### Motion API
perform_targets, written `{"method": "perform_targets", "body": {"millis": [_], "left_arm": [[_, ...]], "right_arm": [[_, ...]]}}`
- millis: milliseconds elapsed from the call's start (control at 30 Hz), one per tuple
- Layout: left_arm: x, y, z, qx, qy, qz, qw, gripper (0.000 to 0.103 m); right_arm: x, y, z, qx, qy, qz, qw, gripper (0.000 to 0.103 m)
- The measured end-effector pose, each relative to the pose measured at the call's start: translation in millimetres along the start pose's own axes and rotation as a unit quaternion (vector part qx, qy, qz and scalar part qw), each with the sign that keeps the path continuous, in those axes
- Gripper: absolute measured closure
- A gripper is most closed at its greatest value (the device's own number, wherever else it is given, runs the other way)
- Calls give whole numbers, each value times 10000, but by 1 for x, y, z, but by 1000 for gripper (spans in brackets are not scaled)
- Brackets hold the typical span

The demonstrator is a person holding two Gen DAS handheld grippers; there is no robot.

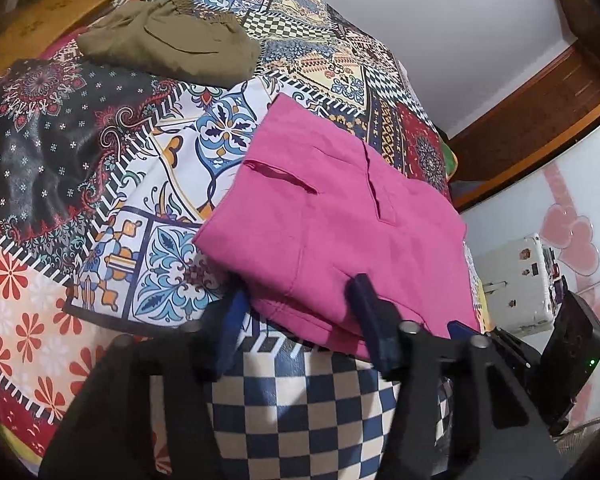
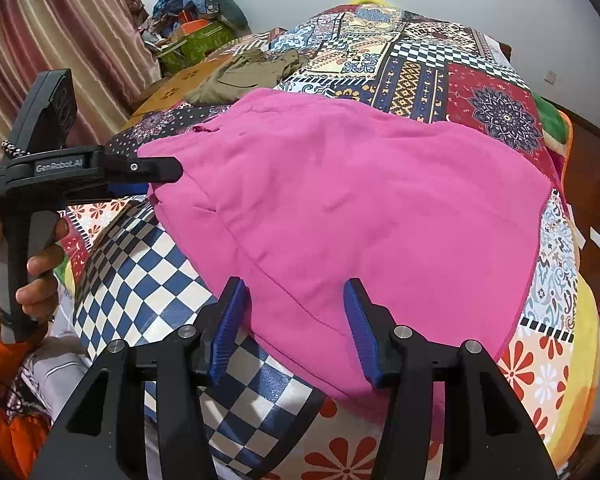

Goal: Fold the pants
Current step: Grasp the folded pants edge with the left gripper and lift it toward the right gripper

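Pink pants (image 1: 332,216) lie folded on a patterned bedspread (image 1: 100,184); they also fill the middle of the right wrist view (image 2: 364,208). My left gripper (image 1: 300,300) is open, its fingers astride the near edge of the pants. In the right wrist view the left gripper's side (image 2: 156,170) sits at the pants' left edge. My right gripper (image 2: 296,300) is open over the near edge of the pants, with the cloth between its blue pads (image 2: 360,328). Neither jaw pinches the cloth.
Folded olive-green pants (image 1: 172,40) lie farther back on the bed, also in the right wrist view (image 2: 240,74). A cardboard box (image 2: 172,88) and clutter stand at the far left. A white case (image 1: 516,280) and a wooden door frame (image 1: 540,100) are on the right.
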State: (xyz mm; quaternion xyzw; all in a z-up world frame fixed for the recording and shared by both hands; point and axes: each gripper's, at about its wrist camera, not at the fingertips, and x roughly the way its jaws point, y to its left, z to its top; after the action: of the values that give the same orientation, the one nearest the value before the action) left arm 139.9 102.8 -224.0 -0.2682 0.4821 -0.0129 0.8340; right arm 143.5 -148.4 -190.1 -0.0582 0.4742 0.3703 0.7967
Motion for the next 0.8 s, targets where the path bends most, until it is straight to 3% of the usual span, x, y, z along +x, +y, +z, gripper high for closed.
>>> {"method": "perform_targets", "body": {"millis": [67, 267, 533, 800], "left_arm": [[0, 2, 2, -33, -51, -2, 10000, 68], [-7, -7, 2, 386, -240, 157, 9988, 80], [-31, -32, -9, 1349, -621, 589, 9872, 82], [-62, -27, -24, 1650, -883, 1033, 9769, 83]], "right_arm": [[0, 0, 1, 4, 0, 5, 10000, 55], [0, 0, 1, 19, 9, 38, 10000, 55], [1, 3, 4, -20, 44, 81, 10000, 54], [9, 25, 23, -456, 223, 345, 9981, 53]]}}
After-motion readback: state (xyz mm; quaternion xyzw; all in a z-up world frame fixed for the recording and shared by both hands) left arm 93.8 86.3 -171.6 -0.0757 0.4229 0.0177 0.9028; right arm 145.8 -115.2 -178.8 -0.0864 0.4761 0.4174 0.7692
